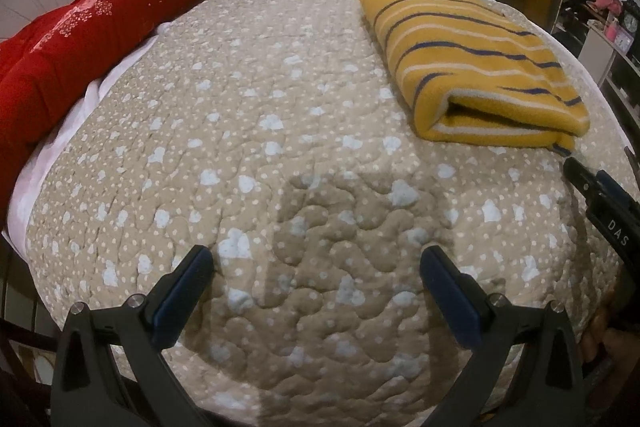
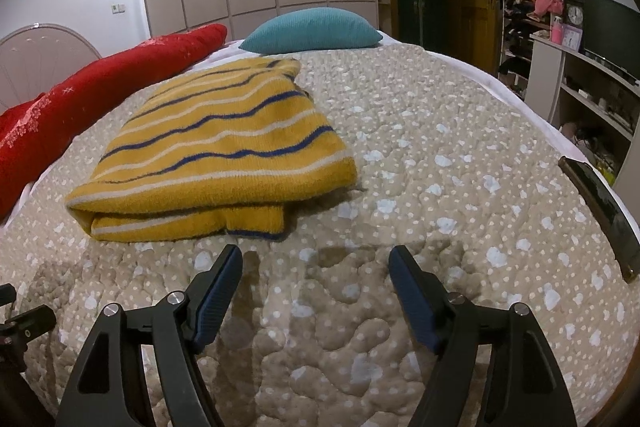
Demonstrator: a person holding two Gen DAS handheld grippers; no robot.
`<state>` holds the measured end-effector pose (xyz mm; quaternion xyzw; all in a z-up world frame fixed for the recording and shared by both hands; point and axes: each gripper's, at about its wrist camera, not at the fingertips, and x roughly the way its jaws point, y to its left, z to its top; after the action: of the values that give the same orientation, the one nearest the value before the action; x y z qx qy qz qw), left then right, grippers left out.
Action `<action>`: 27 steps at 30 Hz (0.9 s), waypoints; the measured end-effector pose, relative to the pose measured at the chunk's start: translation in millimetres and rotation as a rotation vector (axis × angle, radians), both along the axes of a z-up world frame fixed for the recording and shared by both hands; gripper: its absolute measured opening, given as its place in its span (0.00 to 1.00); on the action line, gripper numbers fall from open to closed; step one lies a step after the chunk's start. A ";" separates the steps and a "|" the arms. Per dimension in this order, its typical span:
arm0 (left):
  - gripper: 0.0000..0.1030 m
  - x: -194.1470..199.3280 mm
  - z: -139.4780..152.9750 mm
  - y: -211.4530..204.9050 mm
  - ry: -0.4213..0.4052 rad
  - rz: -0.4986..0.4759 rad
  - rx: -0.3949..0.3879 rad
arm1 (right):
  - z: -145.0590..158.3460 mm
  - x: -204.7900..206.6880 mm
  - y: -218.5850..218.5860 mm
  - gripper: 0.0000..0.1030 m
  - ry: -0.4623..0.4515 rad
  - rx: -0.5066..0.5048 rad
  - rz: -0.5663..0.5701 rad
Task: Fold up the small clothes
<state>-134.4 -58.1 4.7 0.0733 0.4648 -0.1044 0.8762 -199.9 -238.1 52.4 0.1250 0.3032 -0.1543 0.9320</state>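
A yellow garment with blue and white stripes (image 1: pixel 476 67) lies folded on the beige quilted bed (image 1: pixel 256 131), at the upper right of the left wrist view. In the right wrist view the garment (image 2: pixel 216 151) lies just ahead and left of centre. My left gripper (image 1: pixel 316 255) is open and empty, low over bare quilt, well to the left of the garment. My right gripper (image 2: pixel 316 255) is open and empty, a short way in front of the garment's near folded edge. The right gripper's body (image 1: pixel 604 203) shows at the right edge of the left wrist view.
A red bolster (image 1: pixel 80 39) lies along the bed's left side and a teal pillow (image 2: pixel 312 31) at its head. A dark phone (image 2: pixel 604 215) lies near the bed's right edge. Shelves with a TV (image 2: pixel 604 31) stand to the right, wardrobes behind.
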 end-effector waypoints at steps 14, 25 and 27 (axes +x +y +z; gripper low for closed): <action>1.00 0.9 -7.5 0.2 -0.016 -0.007 -0.017 | -2.6 1.8 4.2 0.82 0.013 -0.024 0.007; 1.00 -0.4 -9.7 1.1 -0.044 -0.003 -0.031 | 0.2 -0.6 6.6 0.83 -0.004 -0.020 0.011; 1.00 -1.0 -10.0 0.6 -0.050 -0.005 -0.031 | 3.1 -3.0 8.8 0.83 -0.012 -0.023 0.014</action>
<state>-135.4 -57.5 -5.3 0.0634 0.4409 -0.1117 0.8883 -202.9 -229.2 55.4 0.1130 0.2968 -0.1504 0.9362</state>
